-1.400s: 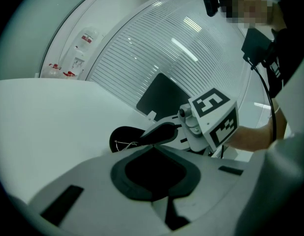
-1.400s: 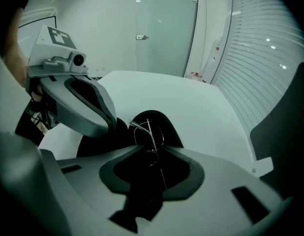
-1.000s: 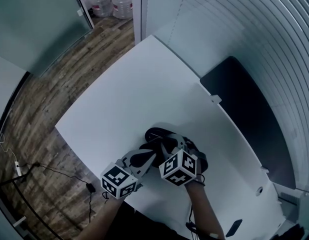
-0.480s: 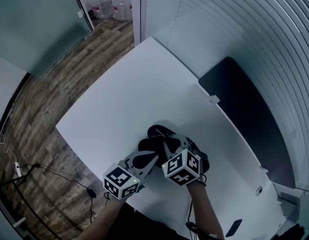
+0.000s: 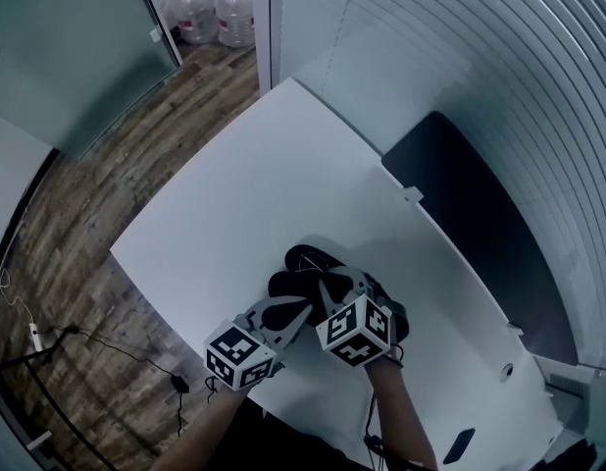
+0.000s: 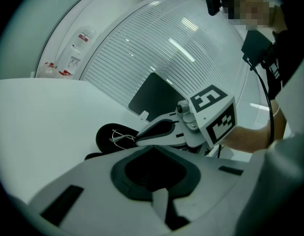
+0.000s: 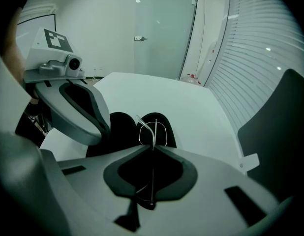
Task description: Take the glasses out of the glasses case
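In the head view, both tools meet over the open case (image 5: 305,263), which lies close to the desk's (image 5: 254,175) near edge. The left gripper (image 5: 297,305) has its tips on the case's near flap, probably to steady it. The right gripper (image 5: 328,285) reaches in beside it. The rest of the white desk is bare. Wooden floor (image 5: 97,175) and water bottles (image 5: 217,8) lie past its far corner, and a dark panel (image 5: 479,234) flanks its right edge.

In the left gripper view, its jaws are closed tip to tip, with nothing visible between them.

In the right gripper view, the jaws are clamped on a thin temple of the glasses (image 7: 148,128). The frame stands just over the case, apparently partway out.
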The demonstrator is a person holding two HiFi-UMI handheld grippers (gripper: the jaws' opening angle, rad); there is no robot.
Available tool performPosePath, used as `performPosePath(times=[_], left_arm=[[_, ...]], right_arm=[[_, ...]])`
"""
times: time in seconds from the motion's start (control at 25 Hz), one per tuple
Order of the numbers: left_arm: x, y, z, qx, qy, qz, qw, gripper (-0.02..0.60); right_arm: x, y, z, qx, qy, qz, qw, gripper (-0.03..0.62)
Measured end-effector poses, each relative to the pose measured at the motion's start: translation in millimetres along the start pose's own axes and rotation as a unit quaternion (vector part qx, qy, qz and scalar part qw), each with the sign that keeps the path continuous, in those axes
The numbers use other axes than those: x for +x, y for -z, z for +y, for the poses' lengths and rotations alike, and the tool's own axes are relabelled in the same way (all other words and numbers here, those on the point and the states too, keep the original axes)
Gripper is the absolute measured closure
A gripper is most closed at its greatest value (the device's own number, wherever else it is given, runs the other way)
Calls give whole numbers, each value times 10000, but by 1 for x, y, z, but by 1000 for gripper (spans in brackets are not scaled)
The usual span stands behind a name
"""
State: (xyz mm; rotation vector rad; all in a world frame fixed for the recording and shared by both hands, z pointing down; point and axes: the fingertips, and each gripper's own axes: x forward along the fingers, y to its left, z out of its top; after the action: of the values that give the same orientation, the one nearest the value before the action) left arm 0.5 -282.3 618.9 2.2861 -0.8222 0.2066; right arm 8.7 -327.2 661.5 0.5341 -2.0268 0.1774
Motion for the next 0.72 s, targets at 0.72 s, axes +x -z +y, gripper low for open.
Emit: performPosePath(times=[0.72], left_arm=[[-14, -7, -16, 127, 98, -11, 9999, 572]], right_arm=[[-26, -9, 8, 518, 74, -373, 9979, 559]])
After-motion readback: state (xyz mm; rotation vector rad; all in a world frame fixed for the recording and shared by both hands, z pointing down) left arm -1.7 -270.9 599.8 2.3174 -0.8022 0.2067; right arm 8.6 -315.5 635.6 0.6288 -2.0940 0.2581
